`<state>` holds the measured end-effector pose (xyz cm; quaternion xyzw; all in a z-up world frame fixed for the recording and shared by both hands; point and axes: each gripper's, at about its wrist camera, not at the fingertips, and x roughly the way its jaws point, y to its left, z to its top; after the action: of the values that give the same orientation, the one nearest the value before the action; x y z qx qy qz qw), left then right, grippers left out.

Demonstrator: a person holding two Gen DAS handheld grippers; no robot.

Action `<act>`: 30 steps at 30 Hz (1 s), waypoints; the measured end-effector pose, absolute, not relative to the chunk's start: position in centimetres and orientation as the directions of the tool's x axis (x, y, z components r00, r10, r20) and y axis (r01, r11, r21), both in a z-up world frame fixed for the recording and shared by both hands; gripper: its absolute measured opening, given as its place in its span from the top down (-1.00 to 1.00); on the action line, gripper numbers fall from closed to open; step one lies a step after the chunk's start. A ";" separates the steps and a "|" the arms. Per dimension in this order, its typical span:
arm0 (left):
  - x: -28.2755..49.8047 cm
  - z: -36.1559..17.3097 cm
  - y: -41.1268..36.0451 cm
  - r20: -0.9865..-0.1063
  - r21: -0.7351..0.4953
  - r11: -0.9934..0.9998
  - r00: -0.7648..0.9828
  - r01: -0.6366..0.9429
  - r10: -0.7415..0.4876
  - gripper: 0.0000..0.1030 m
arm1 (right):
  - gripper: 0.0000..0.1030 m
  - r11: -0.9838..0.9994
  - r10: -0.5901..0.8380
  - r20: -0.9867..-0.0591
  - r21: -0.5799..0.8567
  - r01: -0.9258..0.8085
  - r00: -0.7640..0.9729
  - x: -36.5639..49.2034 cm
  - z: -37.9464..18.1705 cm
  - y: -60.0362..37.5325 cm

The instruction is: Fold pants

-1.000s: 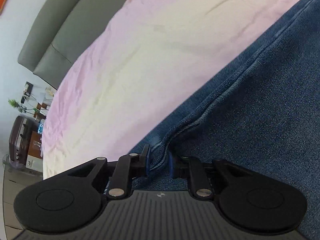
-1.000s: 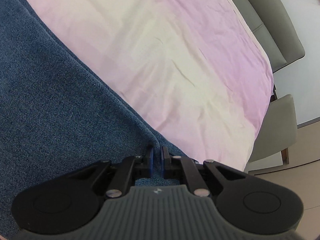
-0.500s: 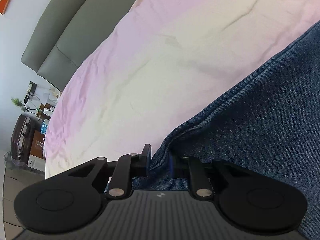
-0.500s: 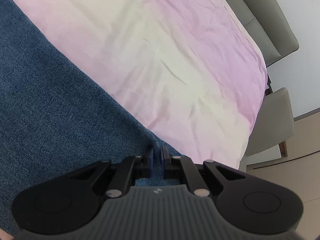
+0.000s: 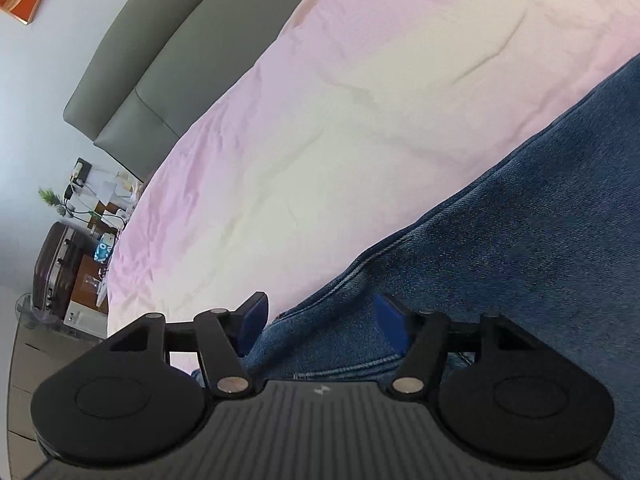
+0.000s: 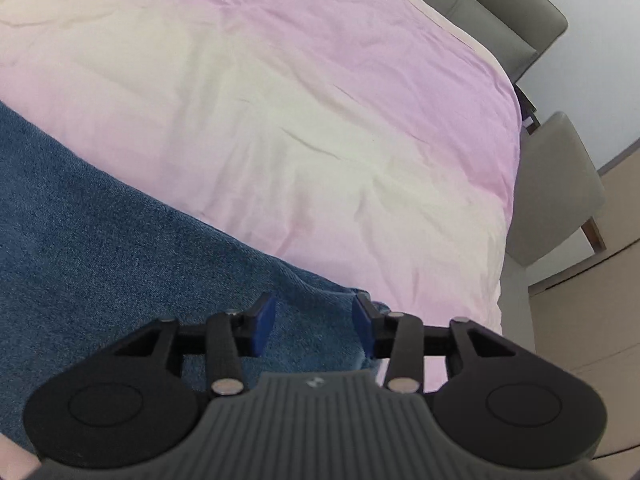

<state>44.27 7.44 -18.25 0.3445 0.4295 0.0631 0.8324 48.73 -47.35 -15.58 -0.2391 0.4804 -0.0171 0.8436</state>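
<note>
Now both grippers opening — jeans (image 5: 500, 264) released.

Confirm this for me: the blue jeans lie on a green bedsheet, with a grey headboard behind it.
Not quite. The bedsheet under the blue jeans is pink fading to pale yellow, not green, as the left wrist view shows. The headboard behind it is indeed grey.

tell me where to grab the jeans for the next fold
Grip the jeans at the thick stitched seam edge bordering the pink sheet, coming in from the sheet side. That doubled edge lies exposed there and gives the pads something to pinch; the flat denim elsewhere offers nothing.
</note>
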 end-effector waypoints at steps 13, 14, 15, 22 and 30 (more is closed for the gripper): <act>30.7 -14.5 6.7 -0.825 0.313 0.913 0.551 0.262 0.125 -0.37 | 0.29 0.982 -0.183 -0.857 -0.184 0.046 0.482 36.9 -15.0 -55.5; 29.6 -14.8 6.4 -0.834 0.305 0.909 0.540 0.283 0.113 -0.37 | 0.29 0.984 -0.172 -0.861 -0.172 0.044 0.479 35.7 -15.3 -55.4; 28.7 -15.1 6.0 -0.843 0.301 0.903 0.529 0.305 0.102 -0.36 | 0.29 0.985 -0.165 -0.863 -0.165 0.041 0.477 35.0 -15.6 -55.4; 25.5 -19.4 2.2 -0.866 0.321 0.863 0.490 0.389 0.101 -0.36 | 0.29 0.993 -0.121 -0.870 -0.114 0.045 0.478 31.7 -17.4 -55.1; 29.5 -18.5 2.0 -0.822 0.102 0.986 0.570 0.129 0.011 -0.23 | 0.28 0.990 -0.116 -0.864 -0.143 -0.019 0.490 30.3 -17.2 -54.3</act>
<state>29.51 2.00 -18.46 0.0755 0.4625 -0.0335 0.8828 30.33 -54.27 -17.17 -0.0666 0.5044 -0.0281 0.8604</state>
